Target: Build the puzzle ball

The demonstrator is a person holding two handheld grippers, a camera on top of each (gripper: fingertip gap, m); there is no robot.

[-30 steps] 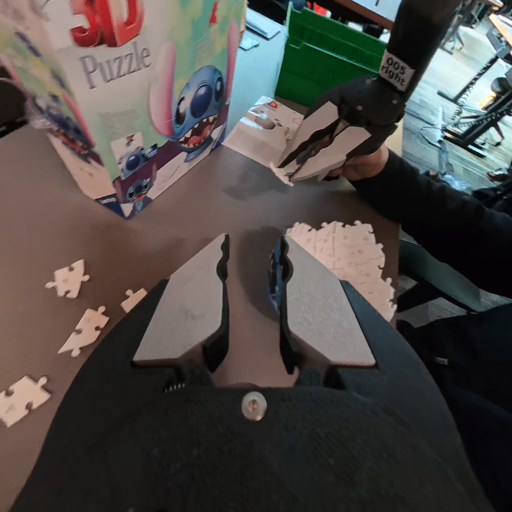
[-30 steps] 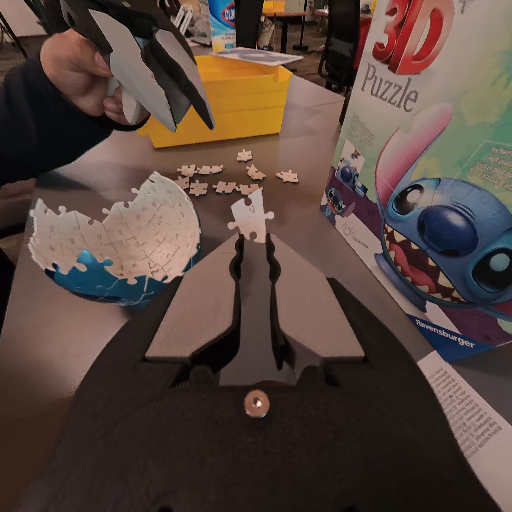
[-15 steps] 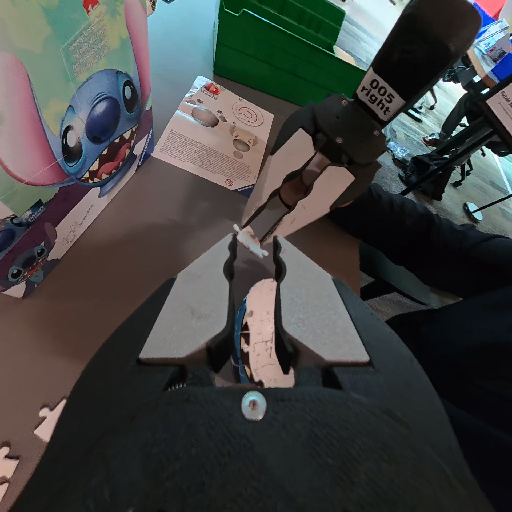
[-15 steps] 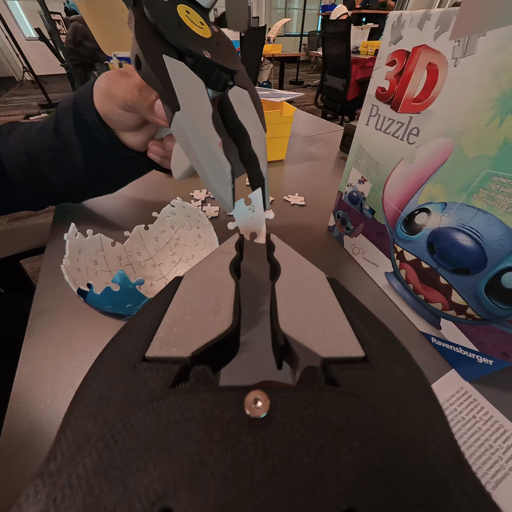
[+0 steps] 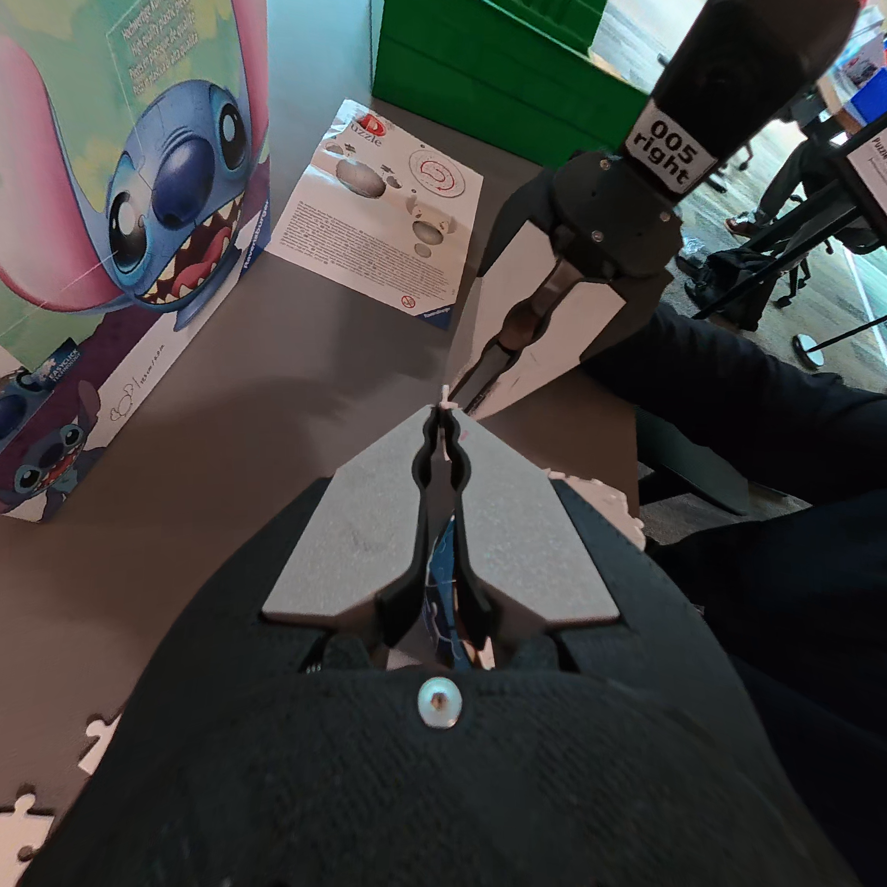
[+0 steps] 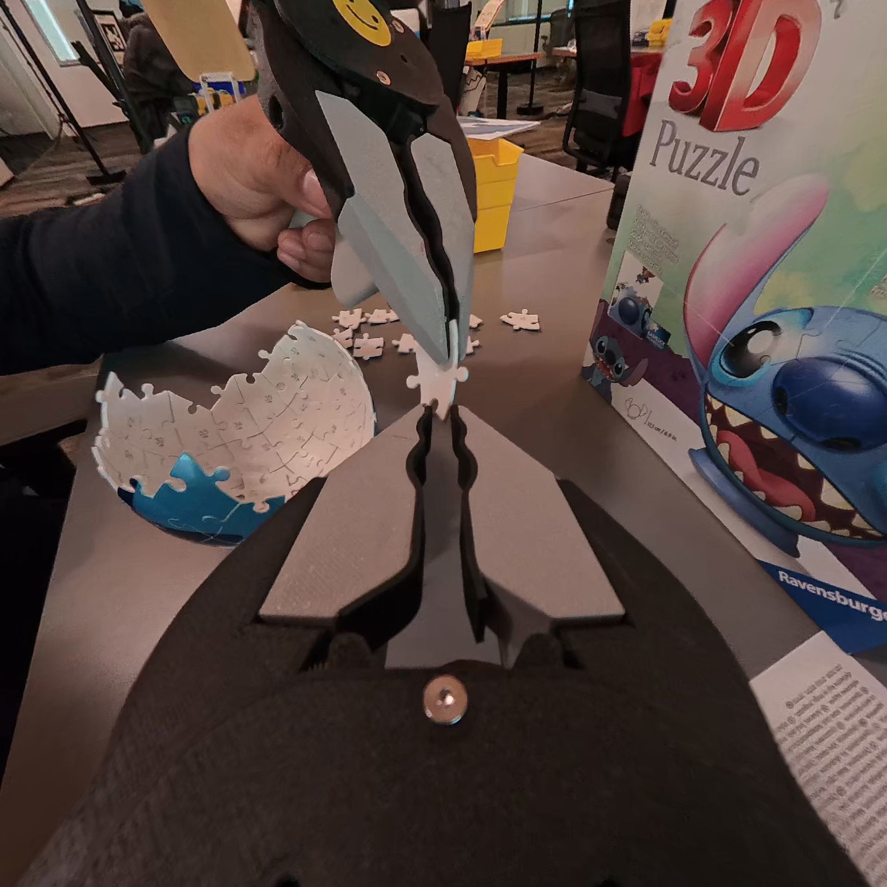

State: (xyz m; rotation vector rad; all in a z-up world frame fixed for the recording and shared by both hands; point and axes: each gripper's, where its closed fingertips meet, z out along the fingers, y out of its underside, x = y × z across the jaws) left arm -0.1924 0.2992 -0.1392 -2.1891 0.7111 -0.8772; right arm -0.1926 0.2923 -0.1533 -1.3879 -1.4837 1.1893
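Right wrist view: right gripper [image 6: 440,412] nearly closed, tips pinching lower tab of white puzzle piece [image 6: 437,380]. Left gripper [image 6: 451,353] coming down from above, clenched on top edge of same piece; hand [image 6: 254,185] wrapped round its handle. Piece held in air between both, over middle of table [image 6: 542,432]. Half-built puzzle ball [image 6: 230,451], white inside and blue outside, resting near table's left edge. Loose pieces [image 6: 369,343] scattered beyond toward far edge. Puzzle box [image 6: 758,297] upright along right side; yellow bin [image 6: 494,192] at far edge.

Left wrist view: instruction sheet [image 5: 379,211] flat beside box, green bin [image 5: 485,72] behind.
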